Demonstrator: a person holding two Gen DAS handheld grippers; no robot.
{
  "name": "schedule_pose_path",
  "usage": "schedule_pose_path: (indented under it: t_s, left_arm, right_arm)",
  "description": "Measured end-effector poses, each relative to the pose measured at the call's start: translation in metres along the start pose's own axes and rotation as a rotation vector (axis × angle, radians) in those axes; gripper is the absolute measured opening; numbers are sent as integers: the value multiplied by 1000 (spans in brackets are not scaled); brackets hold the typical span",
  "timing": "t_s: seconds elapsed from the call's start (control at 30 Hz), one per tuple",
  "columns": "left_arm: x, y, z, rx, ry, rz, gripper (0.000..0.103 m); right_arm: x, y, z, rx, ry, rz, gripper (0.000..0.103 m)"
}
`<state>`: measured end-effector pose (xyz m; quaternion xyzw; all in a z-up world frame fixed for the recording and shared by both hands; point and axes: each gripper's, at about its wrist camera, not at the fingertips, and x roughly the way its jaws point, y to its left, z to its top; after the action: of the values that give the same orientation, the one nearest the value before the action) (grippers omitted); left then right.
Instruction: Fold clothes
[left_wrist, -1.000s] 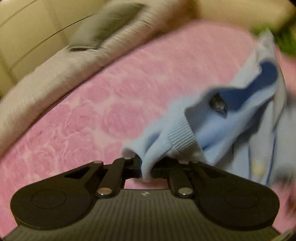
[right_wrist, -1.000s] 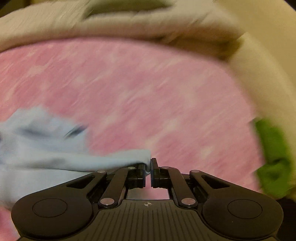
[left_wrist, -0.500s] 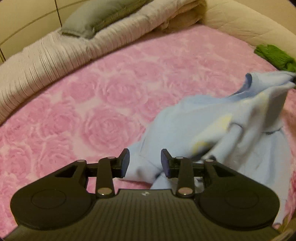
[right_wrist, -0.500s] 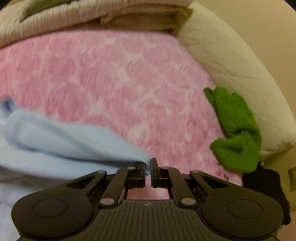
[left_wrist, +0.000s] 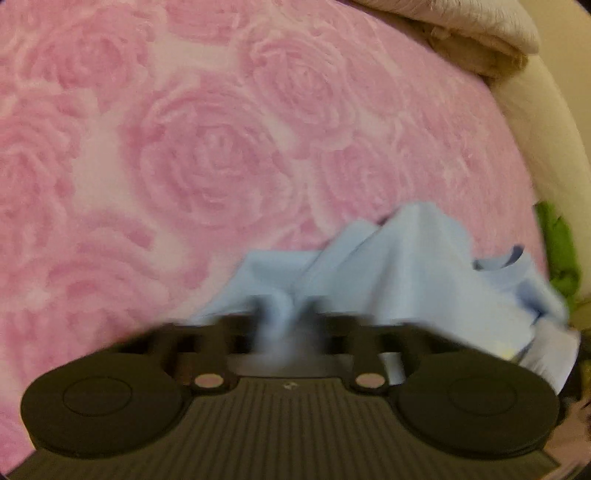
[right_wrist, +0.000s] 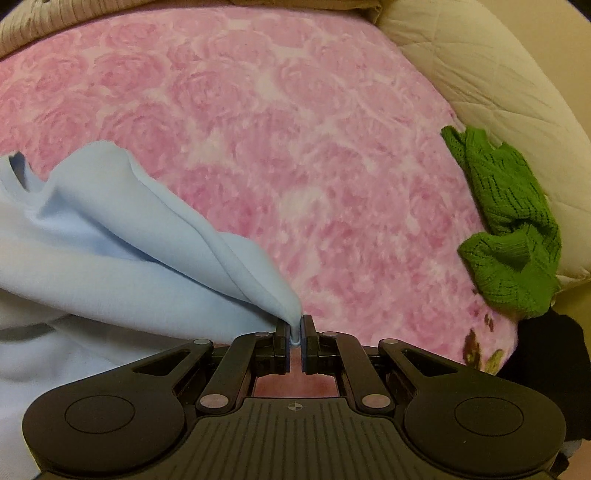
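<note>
A light blue garment (right_wrist: 110, 240) lies crumpled on the pink rose-patterned bed cover (right_wrist: 295, 129). My right gripper (right_wrist: 294, 332) is shut on a pinched fold of its edge, and the cloth trails off to the left. In the left wrist view the same garment (left_wrist: 406, 266) is bunched just ahead of my left gripper (left_wrist: 284, 325). That gripper is blurred by motion. Its fingers stand apart with a ridge of blue cloth in the gap between them.
A green knit garment (right_wrist: 509, 236) lies at the right edge of the bed cover, against a cream quilted cushion (right_wrist: 480, 66). Something black (right_wrist: 546, 350) sits below it. Folded beige bedding (left_wrist: 461, 29) runs along the far side. Bare pink cover (left_wrist: 184, 166) stretches left.
My left gripper let go of the ribbed edge a second ago, then swung down and closer over the garment, still open. The right gripper keeps its hold and the cloth has settled lower.
</note>
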<state>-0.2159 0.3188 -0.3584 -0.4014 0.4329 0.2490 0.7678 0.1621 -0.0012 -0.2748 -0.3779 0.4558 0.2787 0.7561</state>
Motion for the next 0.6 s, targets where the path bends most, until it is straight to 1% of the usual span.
schedule_pose_path:
  t_s: [0.07,0.13,0.2,0.23,0.3,0.33,0.43,0.5,0.53,0.57,0.6]
  left_arm:
    - [-7,0,-5,-3,-25,13,0]
    - [-13,0,-10,-7,-49,25,0]
    - [-45,2,-13,-55,-156,46,0]
    - [-65,6,-14,-108,-217,35,0]
    - [-96,9,-17,-153,-277,-5,0]
    - [-100,7,-17,-132,-254,1,1]
    - [-110,0,-16,-58,-172,25,2]
    - [-105,-3,-15,-25,-151,27,5]
    - [-99,-2,-15,-28,-144,33,13]
    - [-93,-1,-16,-33,-137,40,27]
    - [-85,3,-15,-39,-122,43,33]
  right_arm:
    - [-4,-3,5,14,-26,7,3]
    - [-12,-6,16,25,-82,21,3]
    - [-28,-8,29,29,-159,31,3]
    - [-36,-9,37,30,-200,37,3]
    - [-55,-9,51,35,-270,71,3]
    - [-64,-9,57,32,-299,88,3]
    - [-82,0,65,-18,-345,96,3]
    - [-86,5,66,-38,-350,98,3]
    - [-85,7,64,-45,-342,99,3]
    - [-81,8,61,-47,-325,99,3]
    - [-76,9,58,-47,-303,100,3]
